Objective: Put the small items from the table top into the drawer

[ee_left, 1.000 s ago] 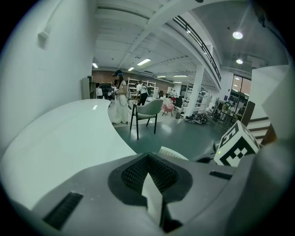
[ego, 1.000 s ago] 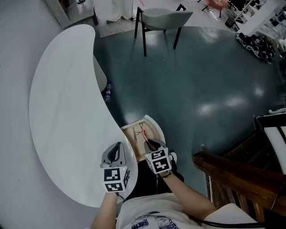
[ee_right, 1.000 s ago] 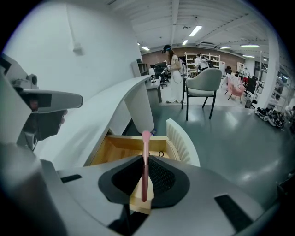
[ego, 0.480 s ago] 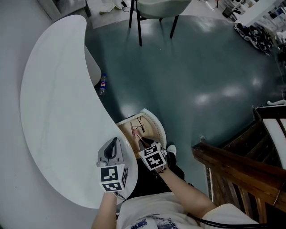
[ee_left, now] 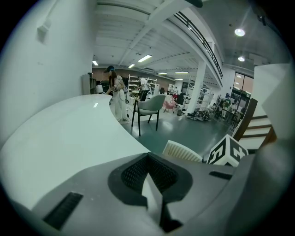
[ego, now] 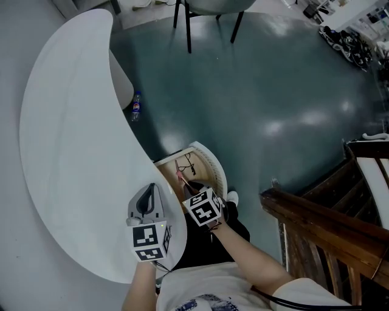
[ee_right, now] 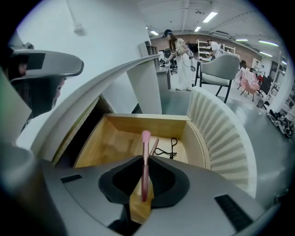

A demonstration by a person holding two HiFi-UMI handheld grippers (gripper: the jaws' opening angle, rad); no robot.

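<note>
My right gripper [ego: 190, 189] is shut on a pink makeup brush [ego: 181, 177] and hangs just above the open drawer [ego: 213, 165]. In the right gripper view the brush [ee_right: 145, 161] stands upright between the pads, bristles pointing into the wooden drawer [ee_right: 138, 123]. A second slim brush [ee_right: 153, 146] and a black eyelash curler [ee_right: 173, 148] lie on the drawer's floor. My left gripper [ego: 149, 195] rests over the white curved table [ego: 73, 133] beside the drawer, shut with nothing in it. The stretch of table top ahead of it [ee_left: 69, 133] shows no small items.
The drawer's white ribbed front [ee_right: 226, 138] curves round on the right. A water bottle [ego: 135, 109] lies on the green floor near the table's edge. A chair [ego: 206, 12] stands farther off. A dark wooden railing [ego: 316, 225] runs at the right.
My right gripper has sunk towards the drawer with the brush still held, tilting more steeply down. The left gripper has dropped slightly over the table.
</note>
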